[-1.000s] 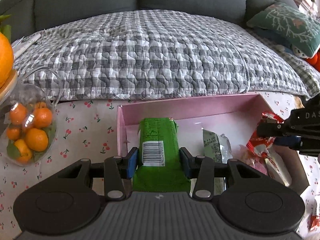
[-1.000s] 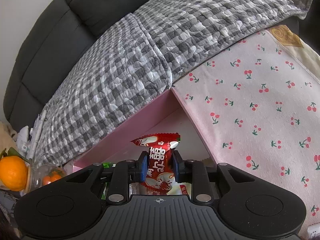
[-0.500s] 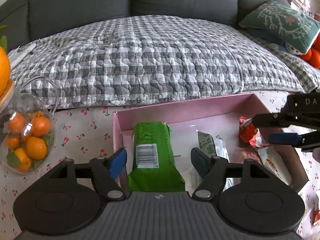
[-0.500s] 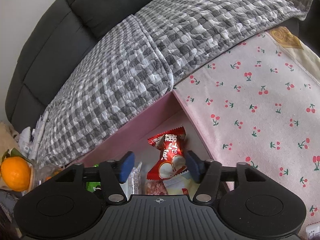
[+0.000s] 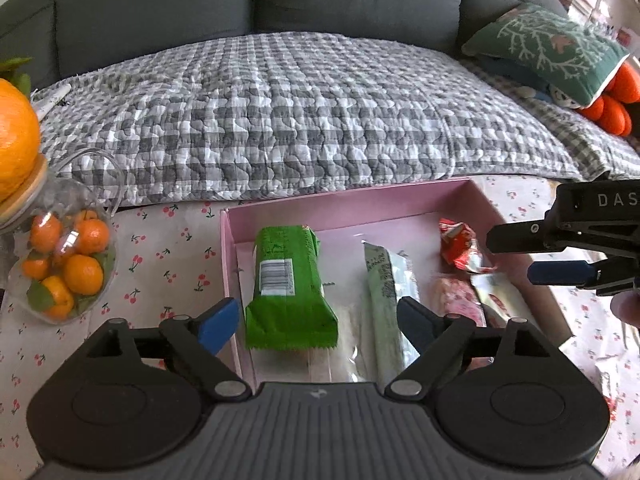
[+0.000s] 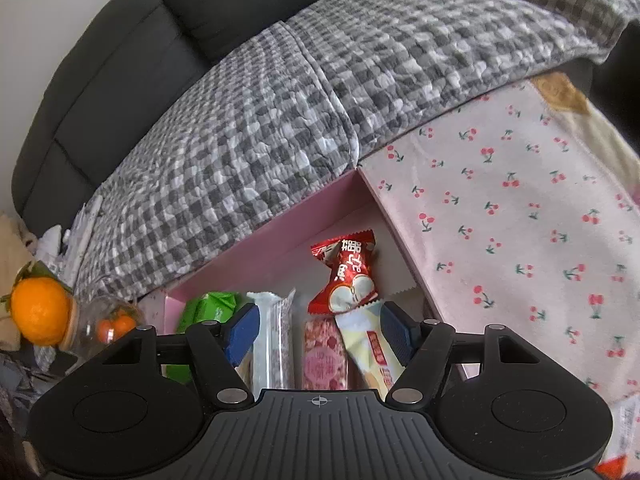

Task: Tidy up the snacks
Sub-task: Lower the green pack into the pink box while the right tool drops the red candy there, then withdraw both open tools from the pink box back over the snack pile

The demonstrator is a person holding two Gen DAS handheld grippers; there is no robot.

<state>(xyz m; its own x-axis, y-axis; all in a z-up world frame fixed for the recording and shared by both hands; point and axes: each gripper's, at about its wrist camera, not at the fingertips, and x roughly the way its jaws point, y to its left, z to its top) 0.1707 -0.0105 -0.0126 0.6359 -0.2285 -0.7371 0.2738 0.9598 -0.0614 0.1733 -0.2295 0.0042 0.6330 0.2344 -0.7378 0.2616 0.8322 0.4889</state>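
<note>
Both claws gape empty: left claw [image 5: 318,322] straddles the green foil snack packet [image 5: 289,288]; right claw [image 6: 319,334] hangs behind the red candy wrapper [image 6: 349,280].

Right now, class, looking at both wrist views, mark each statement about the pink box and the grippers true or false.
1. The green foil snack packet lies inside the pink cardboard box. True.
2. The left gripper is clamped on that packet. False: its jaws stand open.
3. The red candy wrapper lies in the box. True.
4. The right gripper grips the candy. False: it is open.
5. The clear jar holds lemons. False: small oranges.
</note>
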